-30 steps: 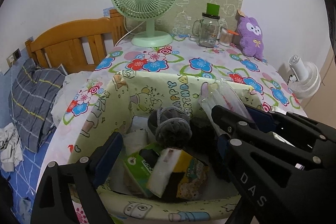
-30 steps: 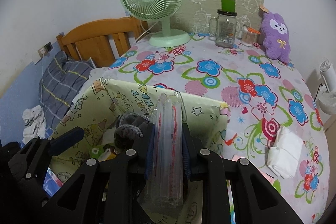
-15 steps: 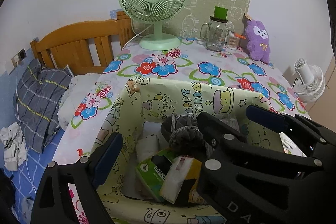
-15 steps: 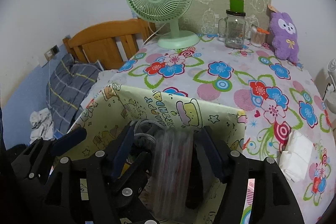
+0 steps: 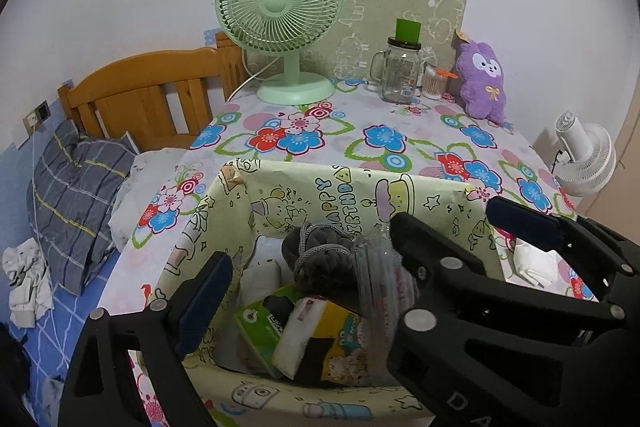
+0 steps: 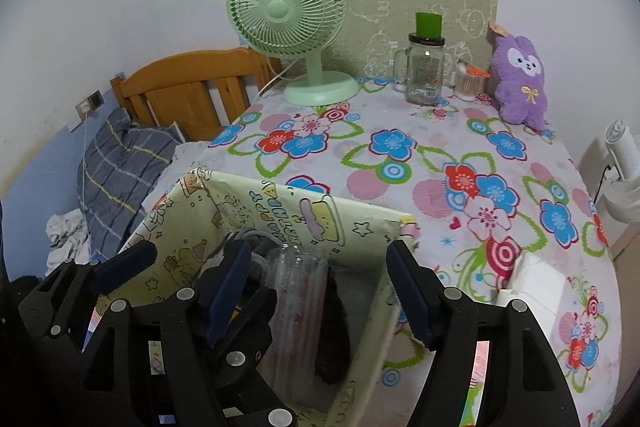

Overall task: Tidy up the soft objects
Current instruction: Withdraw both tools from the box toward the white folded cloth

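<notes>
both fisheye views look forward and steeply down along their own gripper fingers, from close above the yellow box [image 5: 344, 187] at the near edge of the desk [image 5: 420, 123]. the left wrist view sits nearer the bed side and sees straight into the box; the right wrist view sits further right, over its right wall. both share the box, the green fan [image 6: 288, 15] and the purple plush [image 6: 520, 83].

A box [image 5: 420, 195] sits on the table [image 5: 420, 131] before the fan [image 5: 280, 3], jar [image 5: 400, 71] and plush toy [image 5: 482, 83].
</notes>
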